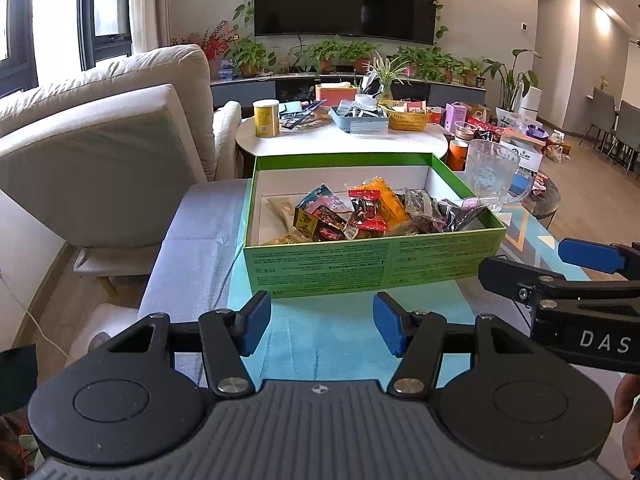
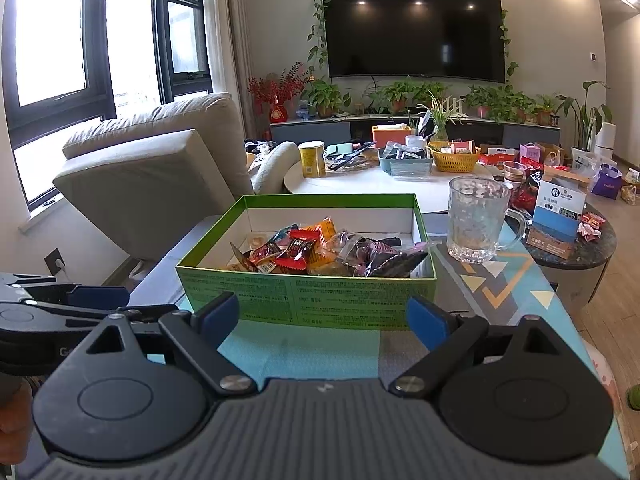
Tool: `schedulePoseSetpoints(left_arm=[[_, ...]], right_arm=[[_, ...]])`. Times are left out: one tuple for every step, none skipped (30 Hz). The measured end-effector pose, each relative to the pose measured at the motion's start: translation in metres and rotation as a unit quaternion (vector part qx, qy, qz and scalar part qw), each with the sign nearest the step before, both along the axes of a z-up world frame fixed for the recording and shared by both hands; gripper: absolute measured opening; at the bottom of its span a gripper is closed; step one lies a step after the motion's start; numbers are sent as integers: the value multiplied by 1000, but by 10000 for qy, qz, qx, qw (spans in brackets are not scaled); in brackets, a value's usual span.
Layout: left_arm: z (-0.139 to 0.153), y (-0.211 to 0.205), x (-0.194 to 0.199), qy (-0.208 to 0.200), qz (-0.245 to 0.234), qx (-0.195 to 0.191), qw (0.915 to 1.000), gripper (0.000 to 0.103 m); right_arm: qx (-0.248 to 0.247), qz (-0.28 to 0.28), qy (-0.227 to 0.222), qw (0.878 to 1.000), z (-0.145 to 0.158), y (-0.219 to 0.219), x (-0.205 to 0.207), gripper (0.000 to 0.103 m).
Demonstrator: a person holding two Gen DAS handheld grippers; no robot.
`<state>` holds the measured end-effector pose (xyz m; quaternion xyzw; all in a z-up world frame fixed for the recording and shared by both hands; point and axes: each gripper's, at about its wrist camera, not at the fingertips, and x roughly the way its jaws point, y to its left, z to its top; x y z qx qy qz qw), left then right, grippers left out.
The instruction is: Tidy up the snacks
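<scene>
Both tongs hang released over the near end of the desk (image 1: 352, 320), pads apart, nothing between them. The left tongs (image 1: 322, 326) face the green box (image 1: 372, 264); a strip of bare teal cloth lies between their pads and the box's near wall. The right tongs (image 2: 322, 320) sit just beside the left ones, their blue pads close before the same near wall, not touching it. In the left view the right tongs (image 1: 560, 264) reach in from the right, level with the box's near right corner.

One box, lid off, white inside, holds the snacks (image 2: 320, 252): a loose pile of wrapped packets, red, orange, pink, black and clear, too tangled to count, heaped toward the near and right walls; the far left floor of the box shows bare. Ahead and right of the right tongs stands one glass mug (image 2: 476, 220), just past the box's far right corner, handle to the right. Patterned desk lies open right of the box up to the desk's right edge. Left of the left tongs the desk ends near a sofa (image 1: 112, 148).

Fine print covers the box's near wall, unreadable. The right tongs' body reads "DAS" in the left view
</scene>
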<state>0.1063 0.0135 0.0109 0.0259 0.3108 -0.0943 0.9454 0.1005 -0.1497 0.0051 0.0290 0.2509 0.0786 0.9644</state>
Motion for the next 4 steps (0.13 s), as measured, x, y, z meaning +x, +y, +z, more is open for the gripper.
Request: schedulePoseSetpoints(left_arm=[[0, 0, 0, 11, 4, 4, 10000, 54], [-1, 0, 0, 22, 6, 8, 10000, 54], [-1, 0, 0, 29, 9, 9, 10000, 54], [-1, 1, 1, 33, 13, 7, 10000, 54]], right_arm=[[0, -1, 5, 10000, 0, 0, 0, 69], [-2, 1, 8, 10000, 0, 1, 0, 69], [-6, 5, 10, 10000, 0, 1, 0, 69], [-13, 7, 12, 10000, -1, 2, 0, 69]])
